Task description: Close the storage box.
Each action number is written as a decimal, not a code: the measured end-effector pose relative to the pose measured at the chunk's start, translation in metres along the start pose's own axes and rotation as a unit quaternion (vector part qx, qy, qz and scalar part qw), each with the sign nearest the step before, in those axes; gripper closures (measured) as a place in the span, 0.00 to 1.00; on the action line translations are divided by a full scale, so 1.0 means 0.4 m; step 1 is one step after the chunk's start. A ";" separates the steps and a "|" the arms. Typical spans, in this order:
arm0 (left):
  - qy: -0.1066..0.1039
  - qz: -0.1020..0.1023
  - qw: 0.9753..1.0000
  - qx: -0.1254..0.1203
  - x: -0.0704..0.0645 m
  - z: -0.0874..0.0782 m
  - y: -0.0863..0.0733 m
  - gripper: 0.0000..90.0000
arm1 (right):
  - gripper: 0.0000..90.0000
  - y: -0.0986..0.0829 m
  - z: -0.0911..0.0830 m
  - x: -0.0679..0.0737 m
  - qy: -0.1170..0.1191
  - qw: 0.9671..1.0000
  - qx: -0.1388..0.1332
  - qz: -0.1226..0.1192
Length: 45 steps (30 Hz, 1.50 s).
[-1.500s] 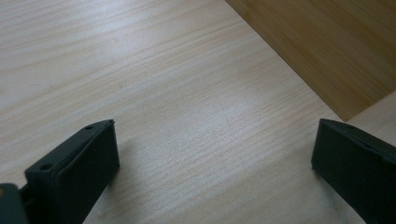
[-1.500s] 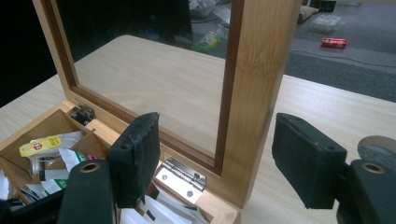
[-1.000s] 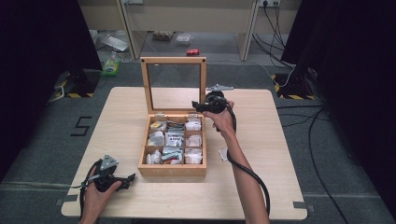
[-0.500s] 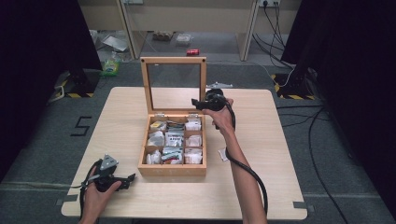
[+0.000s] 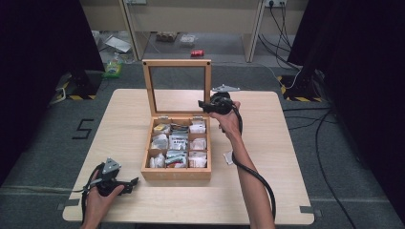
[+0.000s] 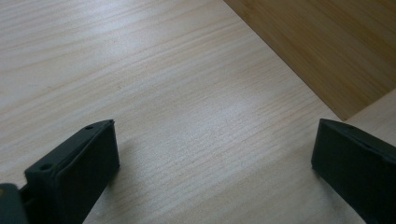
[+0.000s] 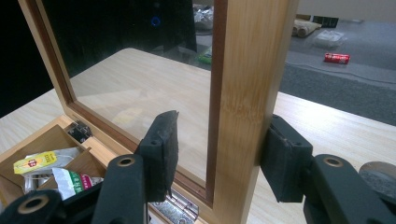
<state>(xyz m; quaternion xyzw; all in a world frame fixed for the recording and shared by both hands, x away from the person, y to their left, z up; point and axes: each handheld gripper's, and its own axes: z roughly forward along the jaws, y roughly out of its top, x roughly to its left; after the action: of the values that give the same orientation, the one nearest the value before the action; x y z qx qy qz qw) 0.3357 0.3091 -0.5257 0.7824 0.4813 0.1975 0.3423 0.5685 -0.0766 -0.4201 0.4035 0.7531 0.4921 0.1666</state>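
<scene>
The upright glass-paned wooden lid (image 5: 176,87) of the compartmented bamboo tea box (image 5: 176,173) is standing open at the middle of the pale wooden table (image 5: 286,157). The right gripper (image 5: 206,104) is reaching the lid's right-hand frame post from the side. The high view is too small to resolve the contact. In the right gripper view the post (image 7: 247,93) is sitting between the 2 black jaws of the right gripper (image 7: 217,154): the right pad is touching the wood, while the left pad is standing apart from it over the glass pane, so the jaws are straddling the post without pinching it. The lower end of the post and the metal hinge (image 7: 180,207) are partly cut off by the jaws.

The box's sachets (image 5: 178,142) are showing as 9 compartments in the high view; print on them is not legible. The right gripper view is catching a yellow-labelled sachet (image 7: 35,163) at its left edge.

The left gripper (image 5: 125,185) is lying low on the table near the front left corner, well apart from the box. Its own view is showing jaws spread wide over bare tabletop, with a box wall (image 6: 322,46) at upper right.
</scene>
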 end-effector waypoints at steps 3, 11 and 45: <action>0.000 0.000 1.000 0.000 0.000 0.000 0.000 0.00 | 0.58 -0.001 -0.004 0.001 -0.001 1.000 0.000 -0.005; 0.000 0.000 1.000 0.000 0.000 0.000 0.000 0.00 | 0.62 -0.006 -0.018 0.007 0.000 1.000 -0.008 -0.016; 0.001 0.000 1.000 0.000 0.000 0.000 0.000 0.00 | 0.56 -0.024 -0.082 0.060 -0.003 0.999 -0.009 -0.039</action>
<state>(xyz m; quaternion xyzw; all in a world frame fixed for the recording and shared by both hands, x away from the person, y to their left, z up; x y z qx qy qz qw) 0.3356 0.3090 -0.5256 0.7823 0.4813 0.1985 0.3420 0.5281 -0.0800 -0.4099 0.3736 0.7632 0.4910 0.1920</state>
